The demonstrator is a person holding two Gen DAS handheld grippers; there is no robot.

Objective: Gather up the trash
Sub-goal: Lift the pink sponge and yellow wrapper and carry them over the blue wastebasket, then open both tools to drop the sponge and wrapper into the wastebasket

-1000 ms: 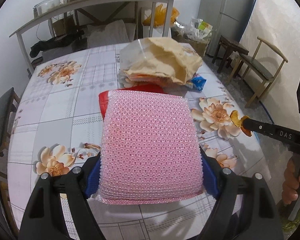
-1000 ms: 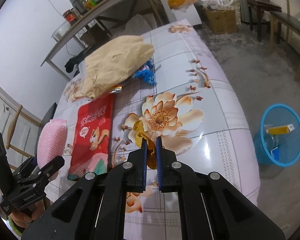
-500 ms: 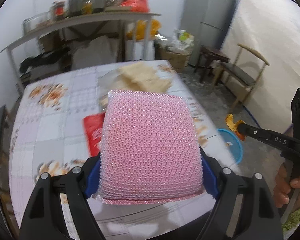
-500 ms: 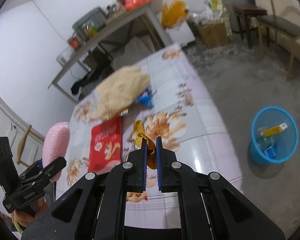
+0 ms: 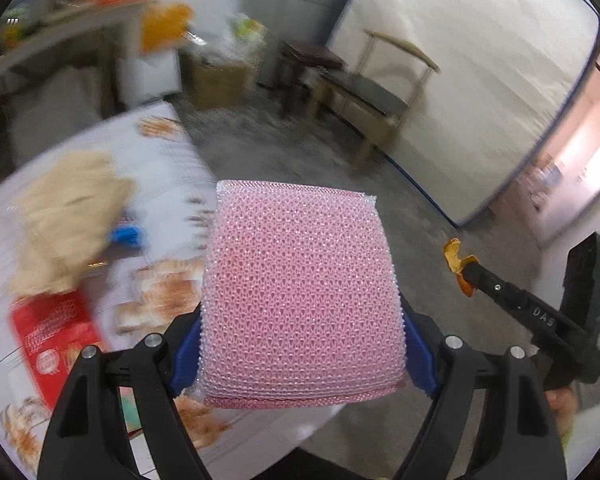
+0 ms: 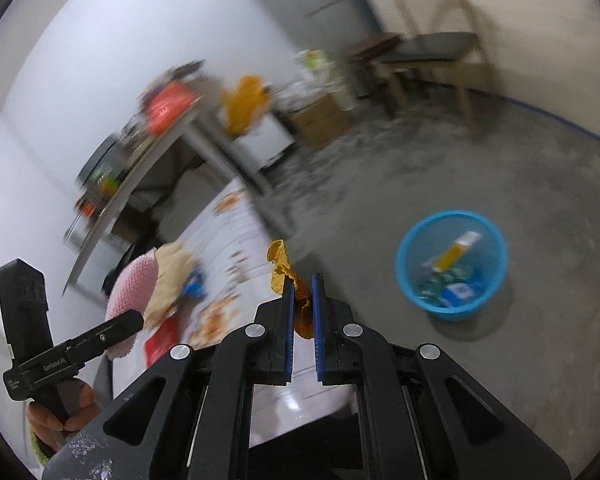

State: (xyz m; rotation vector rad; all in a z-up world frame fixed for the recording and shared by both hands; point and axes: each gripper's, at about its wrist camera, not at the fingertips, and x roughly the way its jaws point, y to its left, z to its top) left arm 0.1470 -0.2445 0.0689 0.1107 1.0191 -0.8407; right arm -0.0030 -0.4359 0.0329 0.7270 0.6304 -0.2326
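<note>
left gripper (image 5: 300, 354): jaws wide, clamped on pink sponge (image 5: 300, 292) | right gripper (image 6: 302, 300): nearly closed, pinching orange peel (image 6: 284, 272) | blue bin (image 6: 451, 261): on floor beyond table's edge

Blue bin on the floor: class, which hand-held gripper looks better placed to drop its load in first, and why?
Probably the right hand-held gripper. It pinches the orange scrap, with the blue bin open just beyond it. The left hand-held gripper, clamping the pink sponge, is farther from the bin.

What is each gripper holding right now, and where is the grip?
Left gripper clamps the pink sponge by its two side edges. Right gripper pinches the orange peel scrap at its lower end.
</note>
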